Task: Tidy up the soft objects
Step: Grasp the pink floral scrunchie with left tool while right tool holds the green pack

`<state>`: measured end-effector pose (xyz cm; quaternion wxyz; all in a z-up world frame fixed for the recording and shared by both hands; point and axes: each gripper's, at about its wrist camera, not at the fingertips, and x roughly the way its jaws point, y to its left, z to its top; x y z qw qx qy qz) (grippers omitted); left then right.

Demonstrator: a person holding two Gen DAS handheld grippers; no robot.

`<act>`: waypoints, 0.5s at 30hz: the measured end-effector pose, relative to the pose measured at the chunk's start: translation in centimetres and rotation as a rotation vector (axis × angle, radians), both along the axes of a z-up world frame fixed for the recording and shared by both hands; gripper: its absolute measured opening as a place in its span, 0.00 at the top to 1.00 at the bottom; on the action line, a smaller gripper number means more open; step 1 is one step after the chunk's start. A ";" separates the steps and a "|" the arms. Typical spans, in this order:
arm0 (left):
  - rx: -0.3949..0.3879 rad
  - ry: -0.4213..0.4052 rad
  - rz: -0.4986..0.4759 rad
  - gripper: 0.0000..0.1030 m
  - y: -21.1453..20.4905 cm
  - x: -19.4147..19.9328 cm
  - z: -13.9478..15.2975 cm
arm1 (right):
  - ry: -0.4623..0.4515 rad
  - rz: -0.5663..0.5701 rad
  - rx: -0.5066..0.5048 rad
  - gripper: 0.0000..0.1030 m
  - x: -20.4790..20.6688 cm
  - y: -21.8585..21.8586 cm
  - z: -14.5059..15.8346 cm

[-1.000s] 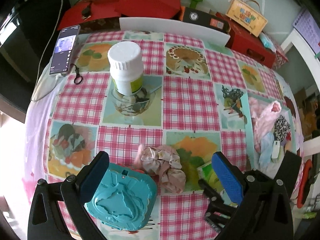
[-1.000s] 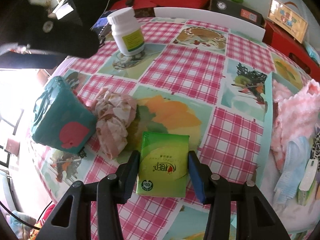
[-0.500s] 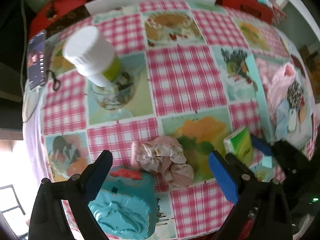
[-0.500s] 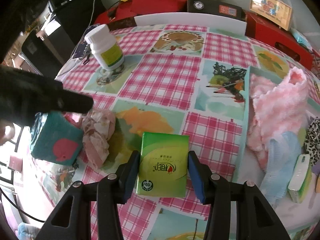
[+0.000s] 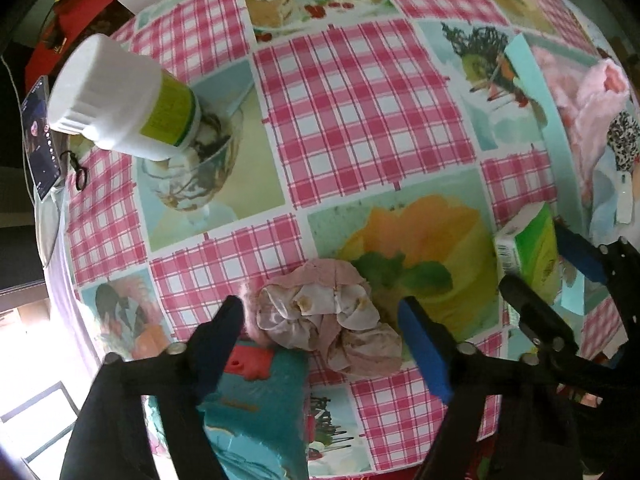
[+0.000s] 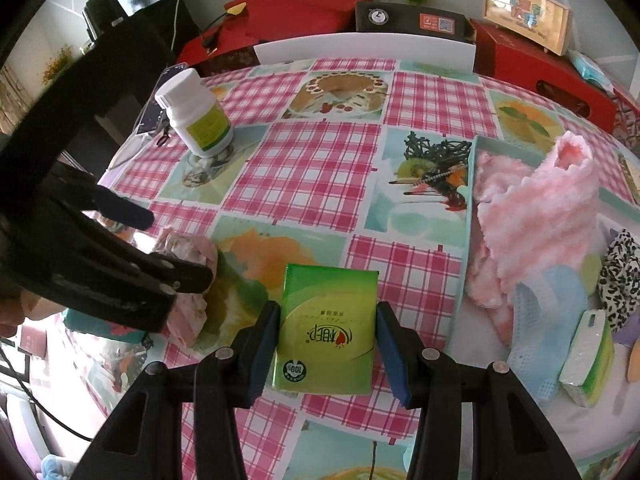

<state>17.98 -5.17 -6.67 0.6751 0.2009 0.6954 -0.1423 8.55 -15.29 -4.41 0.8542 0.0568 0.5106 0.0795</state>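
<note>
Left wrist view: your left claw (image 5: pixel 320 320) straddled the pink scrunchie (image 5: pixel 328 320), jaws just closing, pads not yet touching it. Your right claw (image 6: pixel 326 340) held the green tissue pack (image 6: pixel 326 328) clamped above the tabletop (image 6: pixel 304 160). Beyond lay the tray (image 6: pixel 472 200), already loaded with soft items; by my estimate, both pieces remained to be placed.

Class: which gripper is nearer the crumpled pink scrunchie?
Left. The left gripper straddles the scrunchie, its jaws just closing; the right gripper holds the green tissue pack beside it.
</note>
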 end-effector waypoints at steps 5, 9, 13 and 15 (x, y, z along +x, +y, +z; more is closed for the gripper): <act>0.008 0.026 0.011 0.35 -0.5 0.1 -1.7 | 0.000 -0.003 0.006 0.51 0.1 -0.1 0.0; 0.012 0.042 0.014 0.42 -0.7 -0.1 -3.0 | -0.003 -0.008 0.010 0.51 0.2 -0.1 0.1; 0.006 0.032 0.013 0.47 -1.1 -0.3 -3.5 | -0.005 -0.011 0.014 0.51 0.2 -0.2 0.2; -0.013 0.031 0.019 0.55 -1.1 -0.2 -3.4 | -0.006 -0.012 0.015 0.51 0.2 -0.2 0.2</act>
